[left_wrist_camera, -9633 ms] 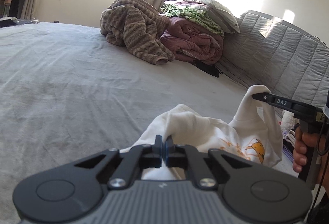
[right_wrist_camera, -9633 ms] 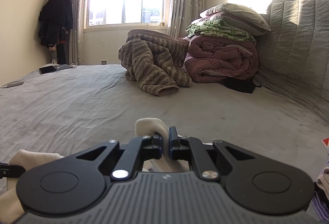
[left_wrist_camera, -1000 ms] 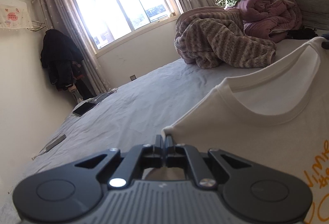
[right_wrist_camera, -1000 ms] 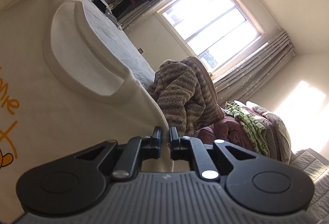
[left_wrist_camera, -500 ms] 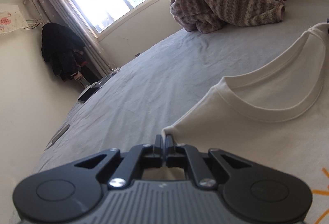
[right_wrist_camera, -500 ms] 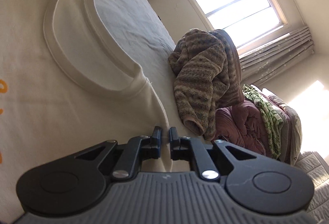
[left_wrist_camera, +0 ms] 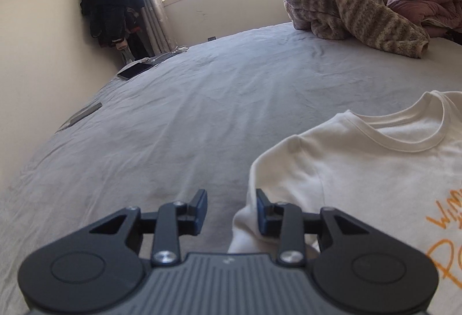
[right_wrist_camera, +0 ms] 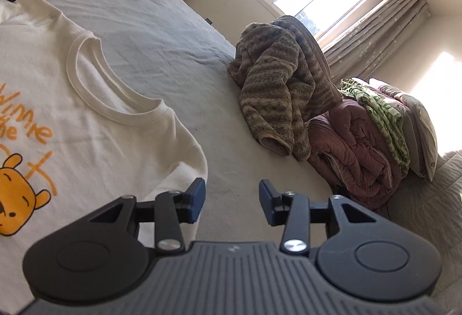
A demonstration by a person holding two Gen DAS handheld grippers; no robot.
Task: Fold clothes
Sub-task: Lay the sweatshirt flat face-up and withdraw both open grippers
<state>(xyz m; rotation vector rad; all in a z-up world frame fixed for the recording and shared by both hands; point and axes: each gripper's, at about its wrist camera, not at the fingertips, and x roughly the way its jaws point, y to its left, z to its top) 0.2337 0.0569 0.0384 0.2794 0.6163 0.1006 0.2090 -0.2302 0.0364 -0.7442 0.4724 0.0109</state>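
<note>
Lying flat on the grey bed (left_wrist_camera: 202,101), the cream shirt (left_wrist_camera: 361,170) has open sheet beyond its collar, up to the heap of bedding by the headboard. The left tool (left_wrist_camera: 232,208) sits at one shoulder, its jaws opening, the sleeve edge between them and just beside the right-hand pad, not pinched. The right tool (right_wrist_camera: 232,199) sits at the other shoulder, jaws opening, the sleeve against its left-hand pad and bare sheet in the gap. I count 1 shirt, 2 tools, 1 striped fleece (right_wrist_camera: 277,89) and 1 phone (left_wrist_camera: 134,71) near the bed's far edge.
</note>
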